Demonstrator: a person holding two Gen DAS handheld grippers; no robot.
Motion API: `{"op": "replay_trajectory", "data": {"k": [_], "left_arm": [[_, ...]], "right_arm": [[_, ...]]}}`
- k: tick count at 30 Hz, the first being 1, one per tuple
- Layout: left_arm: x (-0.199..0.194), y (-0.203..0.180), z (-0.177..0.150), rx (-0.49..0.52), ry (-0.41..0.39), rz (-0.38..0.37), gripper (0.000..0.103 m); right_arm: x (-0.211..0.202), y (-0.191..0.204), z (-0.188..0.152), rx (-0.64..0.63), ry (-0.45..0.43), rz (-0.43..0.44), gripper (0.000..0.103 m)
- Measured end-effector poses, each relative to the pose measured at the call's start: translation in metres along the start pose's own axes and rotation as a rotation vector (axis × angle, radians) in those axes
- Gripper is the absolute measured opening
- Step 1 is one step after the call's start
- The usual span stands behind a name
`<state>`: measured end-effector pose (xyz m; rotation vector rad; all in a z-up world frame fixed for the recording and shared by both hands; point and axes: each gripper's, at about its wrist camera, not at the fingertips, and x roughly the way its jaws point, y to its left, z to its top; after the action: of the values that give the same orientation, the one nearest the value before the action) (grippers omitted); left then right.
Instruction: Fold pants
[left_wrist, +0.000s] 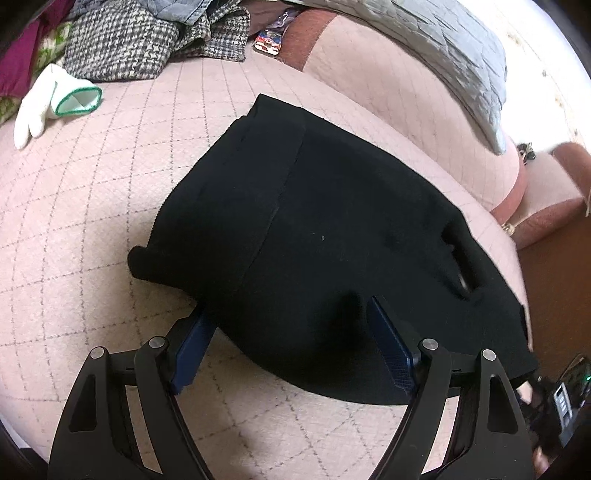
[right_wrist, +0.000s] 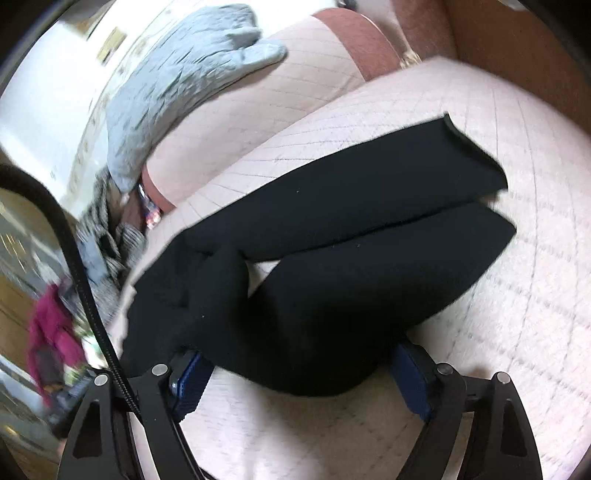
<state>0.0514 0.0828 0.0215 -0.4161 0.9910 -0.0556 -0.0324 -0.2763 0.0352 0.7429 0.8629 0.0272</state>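
Black pants (left_wrist: 314, 221) lie on a pink quilted cover (left_wrist: 92, 221). In the left wrist view my left gripper (left_wrist: 288, 306) stands open at their near edge. Its left fingertip (left_wrist: 199, 321) is tucked under the cloth edge and its right pad (left_wrist: 391, 347) rests on top of the cloth. In the right wrist view the pants (right_wrist: 351, 258) stretch away to the upper right, the two legs side by side with their hems far off. My right gripper (right_wrist: 299, 350) has its jaws wide, with a rounded bulge of the pants between the blue pads; no firm pinch shows.
A white glove with a green cuff (left_wrist: 55, 99) lies at the far left, with a houndstooth garment (left_wrist: 140, 40) behind it. A grey quilted blanket (left_wrist: 443, 48) hangs over the backrest. Brown floor (left_wrist: 554, 277) drops off at the right. A black cable (right_wrist: 85, 277) runs past the right gripper.
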Motion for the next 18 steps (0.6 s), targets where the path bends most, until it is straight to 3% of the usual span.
{"op": "replay_trajectory", "data": {"k": [4,8,13,16,17,18], "left_arm": [[-0.004,0.004,-0.002,0.010,0.005,-0.018,0.081],[-0.004,0.005,-0.003,0.001,-0.001,-0.016,0.081],[0.000,-0.001,-0.004,0.022,-0.007,0.023,0.081],[0.004,-0.008,0.000,0.042,-0.007,0.039,0.081],[0.006,-0.010,0.001,0.048,-0.010,0.038,0.068],[0.007,-0.010,0.002,0.054,-0.014,0.047,0.032]], "right_arm": [[-0.015,-0.003,-0.013,0.003,0.043,-0.013,0.084],[-0.035,-0.015,-0.025,0.005,0.015,-0.002,0.084],[-0.034,-0.036,-0.015,0.122,-0.047,0.043,0.085],[-0.021,-0.033,-0.003,0.128,-0.053,0.011,0.084],[-0.016,-0.031,0.001,0.116,-0.060,-0.001,0.079],[-0.013,-0.030,0.004,0.099,-0.066,-0.006,0.069]]}}
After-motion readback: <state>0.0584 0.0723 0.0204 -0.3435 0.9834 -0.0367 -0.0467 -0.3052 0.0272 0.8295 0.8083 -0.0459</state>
